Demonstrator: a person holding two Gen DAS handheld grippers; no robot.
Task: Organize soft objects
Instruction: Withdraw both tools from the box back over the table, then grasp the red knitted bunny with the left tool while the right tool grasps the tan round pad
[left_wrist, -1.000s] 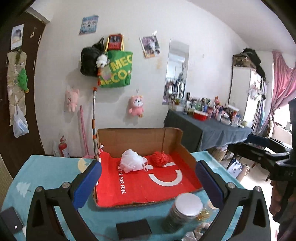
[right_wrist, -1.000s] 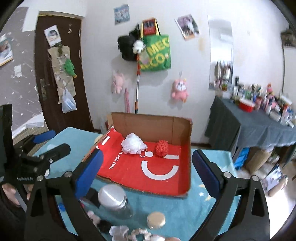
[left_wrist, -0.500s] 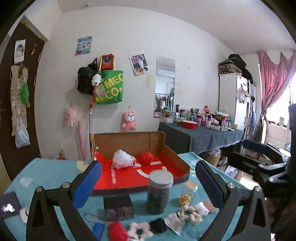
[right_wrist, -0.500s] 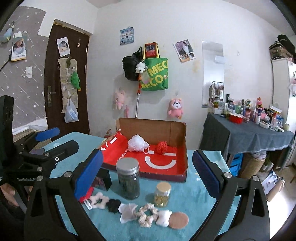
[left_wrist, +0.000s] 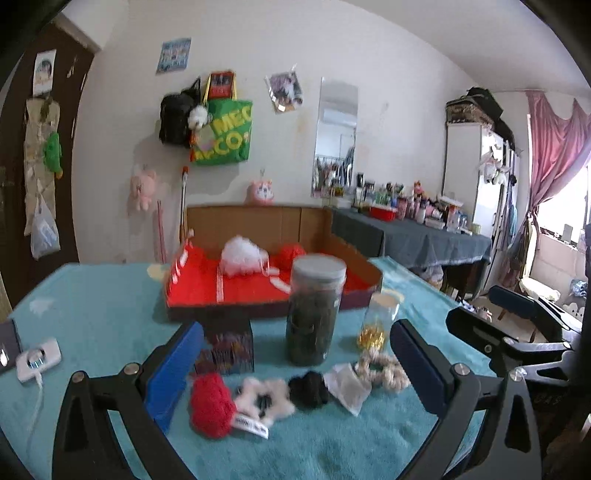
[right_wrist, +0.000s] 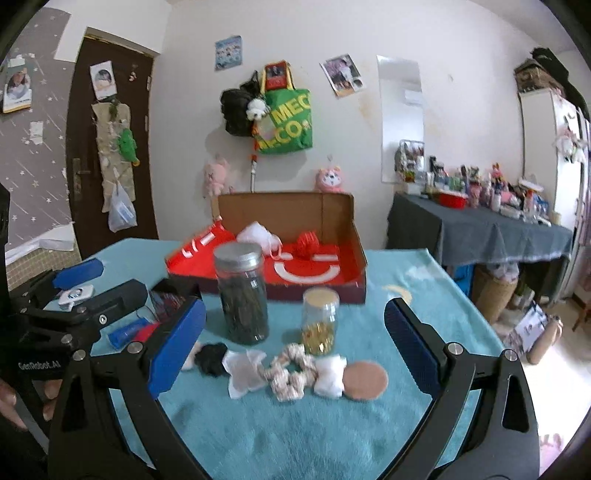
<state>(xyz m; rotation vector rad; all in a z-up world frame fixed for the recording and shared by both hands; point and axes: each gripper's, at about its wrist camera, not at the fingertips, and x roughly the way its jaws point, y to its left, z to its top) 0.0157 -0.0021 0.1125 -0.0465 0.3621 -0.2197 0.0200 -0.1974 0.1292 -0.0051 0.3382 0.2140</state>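
Two soft bits already in the red box (right_wrist: 343, 275); scrunchie row (right_wrist: 291, 371) in front of it untouched. Left gripper (left_wrist: 291, 373) & right gripper (right_wrist: 295, 343) both spread, empty. Early days.

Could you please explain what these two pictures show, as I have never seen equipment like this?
No robot here: a person holds a pair of hand-held tongs in each hand, each with a fisheye camera looking along its two fingers. One picture is from the left tongs, the other from the right tongs; each pair also shows at the edge of the other's picture. Both are open and hold nothing. On the teal cloth lie soft items in a row: a red pom-pom, a black scrunchie, a beige scrunchie and a round tan pad. Behind them stand a tall dark jar and a small jar. Further back, a red-lined cardboard box holds a white puff and a red ball.
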